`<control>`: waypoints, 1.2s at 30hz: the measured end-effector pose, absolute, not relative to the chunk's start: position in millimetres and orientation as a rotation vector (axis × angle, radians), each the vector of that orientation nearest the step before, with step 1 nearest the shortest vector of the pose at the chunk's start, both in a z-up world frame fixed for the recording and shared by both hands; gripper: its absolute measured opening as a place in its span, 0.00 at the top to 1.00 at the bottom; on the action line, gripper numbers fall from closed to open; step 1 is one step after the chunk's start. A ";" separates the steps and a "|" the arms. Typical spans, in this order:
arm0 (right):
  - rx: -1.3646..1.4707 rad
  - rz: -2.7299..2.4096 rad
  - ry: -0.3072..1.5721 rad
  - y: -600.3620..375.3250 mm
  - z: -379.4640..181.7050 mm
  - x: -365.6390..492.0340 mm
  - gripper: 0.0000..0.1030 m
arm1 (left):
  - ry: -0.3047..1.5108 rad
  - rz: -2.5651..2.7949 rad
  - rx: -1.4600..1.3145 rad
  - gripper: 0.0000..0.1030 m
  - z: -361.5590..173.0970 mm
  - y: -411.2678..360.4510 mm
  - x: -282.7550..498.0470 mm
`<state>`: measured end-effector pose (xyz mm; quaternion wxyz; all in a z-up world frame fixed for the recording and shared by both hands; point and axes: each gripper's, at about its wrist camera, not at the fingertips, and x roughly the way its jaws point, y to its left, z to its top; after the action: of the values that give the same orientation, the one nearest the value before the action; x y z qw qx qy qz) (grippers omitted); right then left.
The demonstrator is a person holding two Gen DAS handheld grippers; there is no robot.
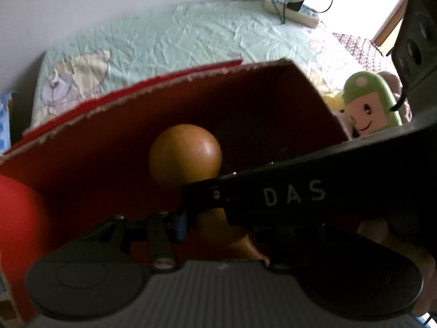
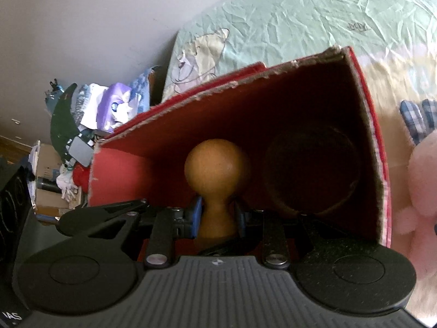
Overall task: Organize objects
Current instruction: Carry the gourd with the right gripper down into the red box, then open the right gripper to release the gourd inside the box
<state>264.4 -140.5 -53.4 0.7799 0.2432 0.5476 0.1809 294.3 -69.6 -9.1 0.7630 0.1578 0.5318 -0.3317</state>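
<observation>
A red cardboard box [image 2: 366, 125] is seen lying on a bed with a pale green sheet [image 2: 300, 22], its open side turned toward both cameras, so that items can be put in without being lifted over a wall. A wooden knob-headed piece [image 2: 217, 169], probably a pestle or a similar handled tool, is held with its round head already inside the box opening and its narrow neck pointing back toward the right gripper [image 2: 218, 218]. That neck is flanked closely on both sides by the blue pads [image 2: 197, 213]; the jaws are set narrow and appear clamped on the neck, with no gap discernible. A dark round object [image 2: 311, 172], possibly a bowl, is seen deeper inside the box beside the knob; whether the two touch cannot be told. In the left wrist view the same knob [image 1: 185, 155] is seen inside the box, and the black body of the other tool crosses the frame in front of it. The left gripper [image 1: 207, 218] stands only narrowly open; one blue pad [image 1: 180, 225] is visible beside the wooden shaft, but the opposite finger is hidden, so a grip by this gripper cannot be confirmed. A green-and-pink plush toy [image 1: 368, 106] lies on the bed outside the box, evidently not yet stowed. The step in hand is judged to be placing the wooden piece in the box.
</observation>
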 end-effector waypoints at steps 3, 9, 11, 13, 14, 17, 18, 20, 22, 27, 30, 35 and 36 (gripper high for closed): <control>0.490 0.386 1.191 -134.9 -56.7 265.9 0.74 | 1.181 -0.709 0.347 0.63 -16.3 -70.9 298.6; 0.418 0.333 1.207 -127.2 -65.5 266.3 0.87 | 1.232 -0.667 0.374 0.61 -26.6 -71.7 299.6; 0.426 0.334 1.209 -128.6 -66.2 267.1 0.91 | 1.234 -0.655 0.388 0.62 -28.4 -73.0 298.0; 0.418 0.322 1.211 -128.5 -66.3 267.4 0.91 | 1.220 -0.641 0.400 0.63 -28.1 -73.2 296.7; 0.412 0.316 1.207 -128.3 -66.3 267.3 0.91 | 1.220 -0.634 0.401 0.63 -28.5 -73.0 296.8; 0.397 0.298 1.195 -127.7 -66.6 267.1 0.89 | 1.242 -0.635 0.390 0.63 -30.9 -71.9 298.5; 0.395 0.293 1.191 -127.8 -66.7 266.9 0.89 | 1.240 -0.636 0.388 0.63 -30.6 -71.1 298.1; 0.397 0.290 1.183 -128.6 -66.3 266.5 0.89 | 1.237 -0.633 0.390 0.62 -31.0 -69.8 296.2; 0.405 0.295 1.169 -129.4 -65.7 265.3 0.88 | 1.237 -0.627 0.392 0.62 -31.9 -69.0 295.0; 0.404 0.296 1.139 -128.3 -63.4 263.4 0.85 | 1.240 -0.616 0.374 0.58 -31.5 -67.6 296.9; 0.402 0.295 1.121 -128.1 -61.9 262.3 0.85 | 1.225 -0.600 0.382 0.57 -30.9 -66.9 294.4; 0.398 0.295 1.099 -127.4 -60.3 260.6 0.85 | 1.193 -0.573 0.393 0.52 -28.9 -65.5 289.7; 0.398 0.294 1.095 -127.6 -60.0 260.3 0.85 | 1.190 -0.569 0.393 0.52 -28.7 -65.1 289.1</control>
<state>260.3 -127.6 -60.0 0.8249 0.1871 0.5152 0.1383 289.1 -65.1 -28.7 0.7724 0.1815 0.5490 -0.2627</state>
